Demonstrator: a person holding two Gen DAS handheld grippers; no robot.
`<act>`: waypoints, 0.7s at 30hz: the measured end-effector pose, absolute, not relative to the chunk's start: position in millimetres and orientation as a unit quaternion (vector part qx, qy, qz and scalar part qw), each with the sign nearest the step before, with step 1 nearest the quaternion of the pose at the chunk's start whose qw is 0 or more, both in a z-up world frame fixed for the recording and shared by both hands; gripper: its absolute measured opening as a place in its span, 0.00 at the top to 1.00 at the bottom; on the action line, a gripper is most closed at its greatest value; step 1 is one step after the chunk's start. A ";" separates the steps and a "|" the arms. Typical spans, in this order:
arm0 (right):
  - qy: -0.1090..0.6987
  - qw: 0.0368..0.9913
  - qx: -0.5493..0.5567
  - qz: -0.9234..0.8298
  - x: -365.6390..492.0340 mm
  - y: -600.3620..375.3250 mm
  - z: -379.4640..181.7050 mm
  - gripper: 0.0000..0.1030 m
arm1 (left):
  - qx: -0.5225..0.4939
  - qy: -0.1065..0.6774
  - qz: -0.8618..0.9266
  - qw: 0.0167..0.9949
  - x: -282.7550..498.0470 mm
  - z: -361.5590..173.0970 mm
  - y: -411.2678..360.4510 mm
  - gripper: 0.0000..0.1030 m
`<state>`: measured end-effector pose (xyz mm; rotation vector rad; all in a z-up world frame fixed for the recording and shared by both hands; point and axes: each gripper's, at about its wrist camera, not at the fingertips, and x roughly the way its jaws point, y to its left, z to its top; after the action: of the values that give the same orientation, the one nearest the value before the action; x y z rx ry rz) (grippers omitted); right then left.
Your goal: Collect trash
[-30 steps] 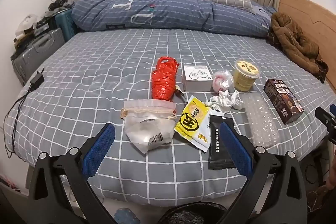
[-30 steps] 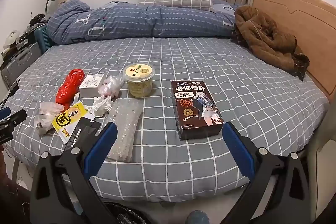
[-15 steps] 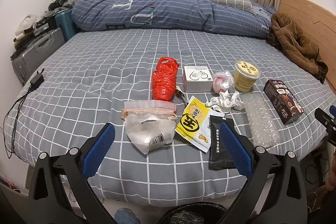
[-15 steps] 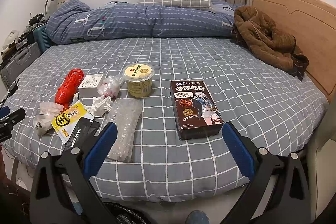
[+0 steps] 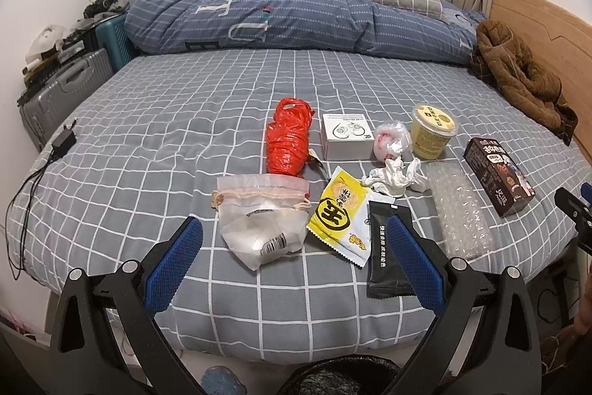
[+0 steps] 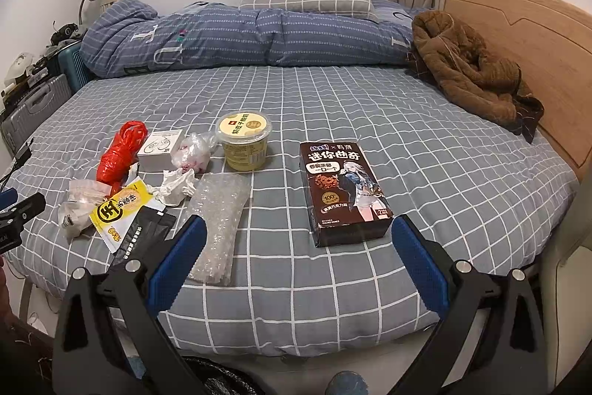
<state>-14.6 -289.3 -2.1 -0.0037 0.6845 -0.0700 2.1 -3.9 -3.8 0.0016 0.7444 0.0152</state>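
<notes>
Trash lies on the grey checked bed: a clear drawstring bag [image 5: 261,223], a yellow snack wrapper [image 5: 338,210], a black sachet [image 5: 386,248], a red plastic bag [image 5: 286,139], crumpled tissue [image 5: 394,176], bubble wrap [image 5: 460,210], a white box [image 5: 346,136], a yellow cup [image 5: 433,130] and a brown cookie box [image 6: 344,191]. My left gripper [image 5: 292,243] is open and empty above the near bed edge, before the clear bag and wrapper. My right gripper [image 6: 296,241] is open and empty, before the cookie box and bubble wrap [image 6: 218,213].
A black-lined bin [image 5: 340,376] stands on the floor below the bed edge. A blue duvet [image 5: 296,21] and pillow lie at the back, a brown coat [image 6: 470,69] by the wooden headboard. Suitcases [image 5: 63,91] and a charger cable [image 5: 40,169] are at the left.
Both grippers have drifted only slightly; the scene looks nearly the same. Nothing on the bed has moved.
</notes>
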 end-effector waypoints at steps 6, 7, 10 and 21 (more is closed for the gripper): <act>0.337 0.941 -0.001 -0.034 -14.4 -289.6 -2.2 0.07 | 0.000 0.364 0.007 0.931 1.9 -4.9 -4.1 0.06; 0.336 0.941 -0.001 -0.034 -14.7 -289.5 -1.9 0.07 | -0.001 0.364 0.007 0.931 1.7 -5.2 -4.1 0.06; 0.336 0.941 -0.001 -0.034 -13.9 -289.9 -2.8 0.07 | -0.002 0.365 0.006 0.931 1.7 -6.0 -3.9 0.06; 0.336 0.941 -0.001 -0.034 -14.5 -290.0 -1.9 0.07 | -0.002 0.365 0.006 0.931 1.6 -6.3 -3.7 0.06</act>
<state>-14.5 -290.0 -1.9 -0.0030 0.6851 -0.0703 1.6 -3.7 -6.3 -0.0032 0.7477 0.0133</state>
